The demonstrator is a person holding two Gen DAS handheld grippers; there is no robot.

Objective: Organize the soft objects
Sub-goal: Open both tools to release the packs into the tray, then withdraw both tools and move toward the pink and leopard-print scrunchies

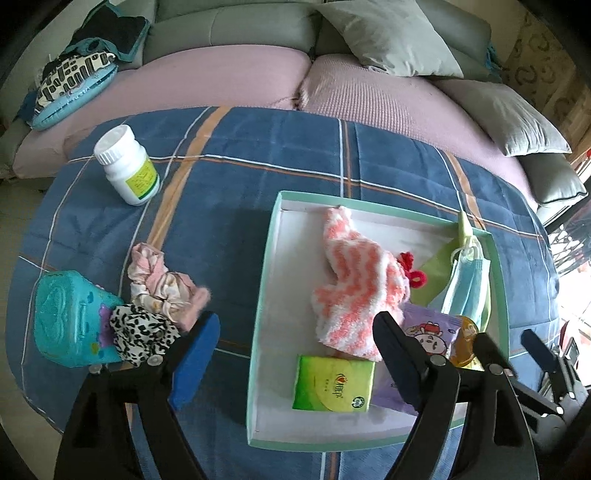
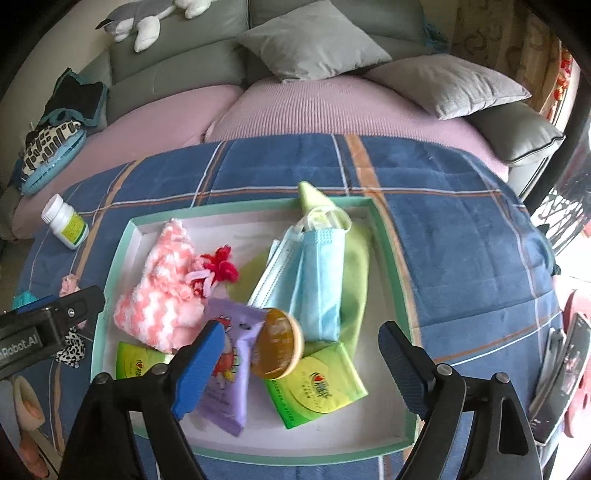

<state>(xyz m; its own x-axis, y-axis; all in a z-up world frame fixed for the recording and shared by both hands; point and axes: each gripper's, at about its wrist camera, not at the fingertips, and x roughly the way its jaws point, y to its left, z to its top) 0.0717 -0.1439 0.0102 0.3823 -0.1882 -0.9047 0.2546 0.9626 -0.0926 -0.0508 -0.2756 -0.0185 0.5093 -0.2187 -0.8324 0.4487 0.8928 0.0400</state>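
The left tool (image 1: 293,360) is wide open and holds nothing. Its fingers hang over the near left edge of the tray (image 1: 266,258). The right tool (image 2: 303,363) is wide open too and holds nothing. It hangs over the near part of the tray, above the small packs.

The tray is white inside with a green rim and lies on a blue checked blanket (image 1: 258,147). Nearest in the tray are a green tissue pack (image 1: 332,384), a second green tissue pack (image 2: 317,387), a purple wipes pack (image 2: 229,369) and a round brown lid (image 2: 279,345) that leans on the packs. A little farther lie a pink and white fuzzy sock (image 1: 351,288) on the left, a red yarn flower (image 2: 221,264) beside it, and blue face masks (image 2: 317,280) on a green cloth (image 2: 356,266) on the right.

Left of the tray, on the blanket, sit a teal box (image 1: 70,321), a black and white spotted scrunchie (image 1: 142,330) touching it, and a pink crumpled cloth (image 1: 162,284) just behind. Farther left stands a white pill bottle (image 1: 127,164).

Behind the blanket is a sofa (image 1: 240,77) with a pink cover and grey pillows (image 1: 391,33).
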